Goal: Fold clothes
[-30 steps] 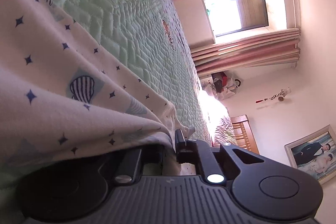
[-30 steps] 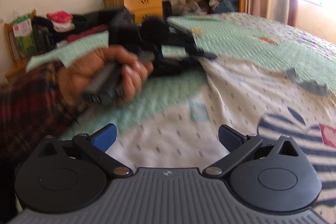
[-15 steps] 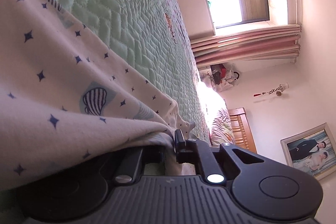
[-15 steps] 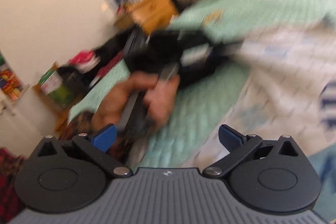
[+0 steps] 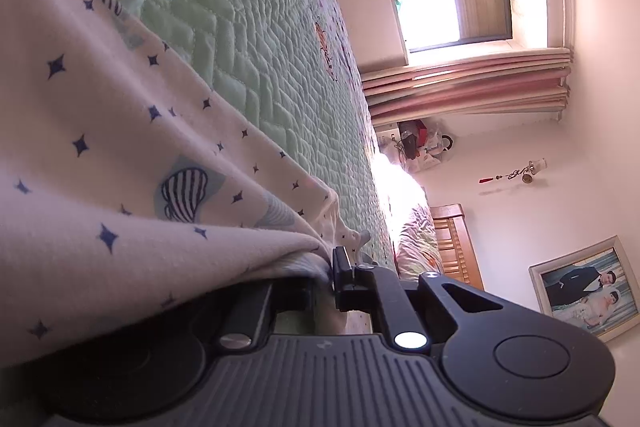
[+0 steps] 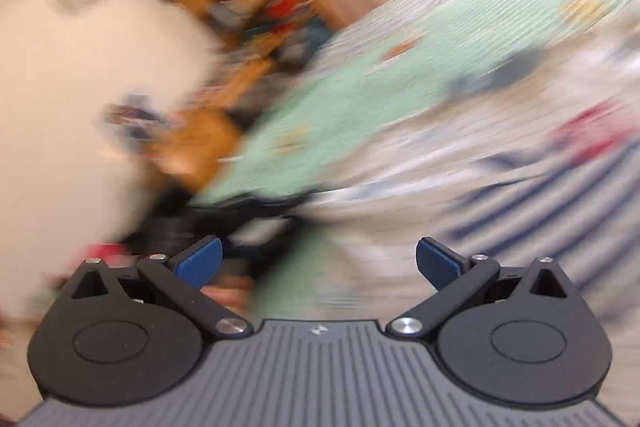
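A white garment [image 5: 120, 155] printed with small blue stars and striped balloons drapes over my left gripper [image 5: 330, 269], which is shut on a bunched edge of it. The left finger is hidden under the cloth. The view is rolled sideways, with the green quilted bedspread [image 5: 224, 19] behind the garment. In the right wrist view, heavily blurred, my right gripper [image 6: 318, 261] stands open with nothing between its blue pads [image 6: 434, 261]. It hovers over the same white garment [image 6: 460, 163], which shows blue stripes [image 6: 560, 203] at the right. The dark left gripper body [image 6: 224, 223] lies just ahead at the left.
The green bedspread [image 6: 360, 83] stretches to the far side. A bright window [image 5: 460, 3] with pink curtains, a wooden headboard [image 5: 456, 243] and a framed photo [image 5: 588, 287] are on the walls. A blurred wooden desk and shelves [image 6: 240, 3] stand beyond the bed.
The right gripper has rolled sharply and swung across, so its view tilted and blurred; the hand holding the left gripper slid out of the frame's middle. The left gripper barely moved and keeps its grip.
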